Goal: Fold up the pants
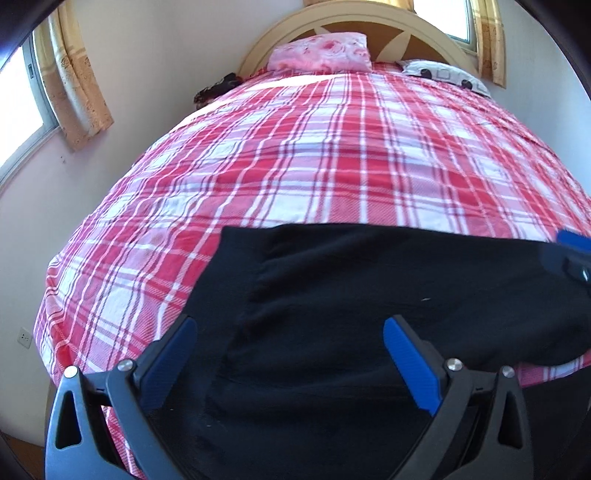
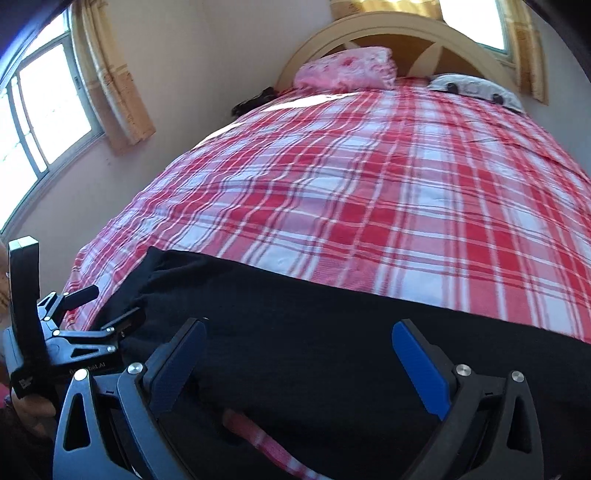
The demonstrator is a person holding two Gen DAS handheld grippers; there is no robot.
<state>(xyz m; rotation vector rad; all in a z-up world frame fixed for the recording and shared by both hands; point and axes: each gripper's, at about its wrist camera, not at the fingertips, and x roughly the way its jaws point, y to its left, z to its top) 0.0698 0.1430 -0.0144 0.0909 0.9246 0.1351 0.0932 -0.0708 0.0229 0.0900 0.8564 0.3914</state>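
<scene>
Black pants lie spread across the near end of a bed with a red and white plaid cover. My left gripper is open, its blue pads hovering over the cloth with nothing pinched. In the right wrist view the same black pants fill the foreground, and my right gripper is open above them. The left gripper's body shows at the left edge of that view, held by a hand. The right gripper's blue tip peeks in at the right edge of the left wrist view.
A pink pillow and a grey patterned pillow rest against the curved headboard. Windows with yellow curtains flank the bed. A dark bundle sits at the bed's far left edge. A strip of plaid cover shows under the pants.
</scene>
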